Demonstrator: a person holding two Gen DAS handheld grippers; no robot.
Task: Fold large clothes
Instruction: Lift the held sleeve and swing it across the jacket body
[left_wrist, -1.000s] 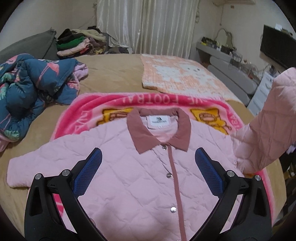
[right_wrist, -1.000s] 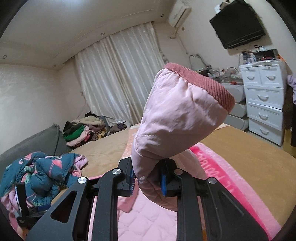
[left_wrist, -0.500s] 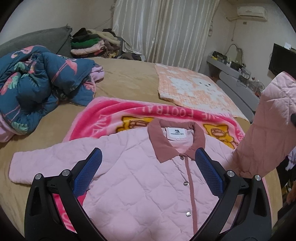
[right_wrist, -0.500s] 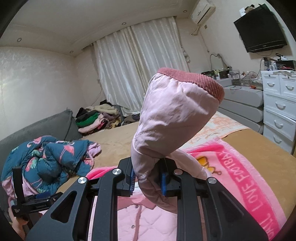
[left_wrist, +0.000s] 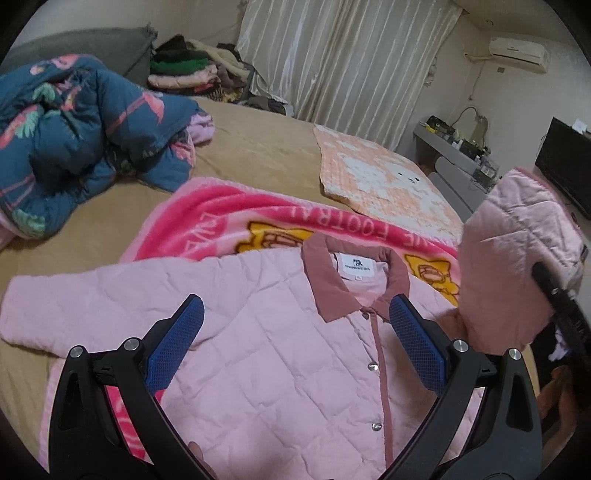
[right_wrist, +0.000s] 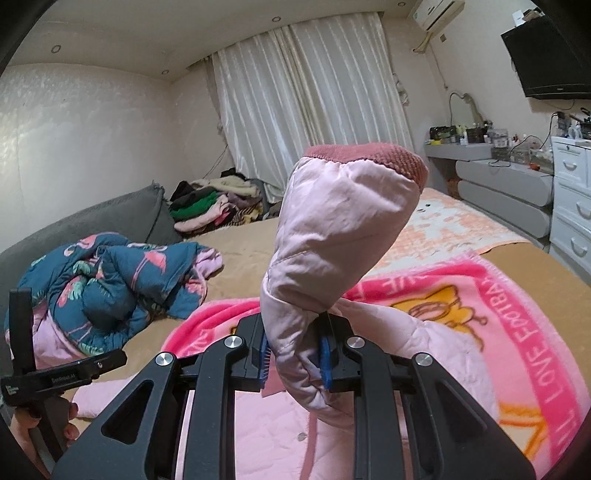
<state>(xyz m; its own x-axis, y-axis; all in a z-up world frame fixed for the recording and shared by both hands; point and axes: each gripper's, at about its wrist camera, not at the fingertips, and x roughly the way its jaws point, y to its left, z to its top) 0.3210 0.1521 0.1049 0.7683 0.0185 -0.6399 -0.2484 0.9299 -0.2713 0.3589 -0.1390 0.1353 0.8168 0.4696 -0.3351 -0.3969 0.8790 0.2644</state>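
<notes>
Both claws have slid sideways over the bed (left_wrist: 266, 147) since a second ago, and the collar now sits more to the right in the left view. The pink jacket (left_wrist: 258, 350) lies flat, face up, on the bright pink blanket (left_wrist: 229, 210). Its collar (left_wrist: 325, 280) points to the far side of the bed, and one sleeve stretches out to the left. The right claw (right_wrist: 295, 354) is squeezed shut on the other sleeve (right_wrist: 340, 229), which stands up with its cuff on top. The left claw (left_wrist: 295, 339) hangs wide open above the jacket, holding nothing.
</notes>
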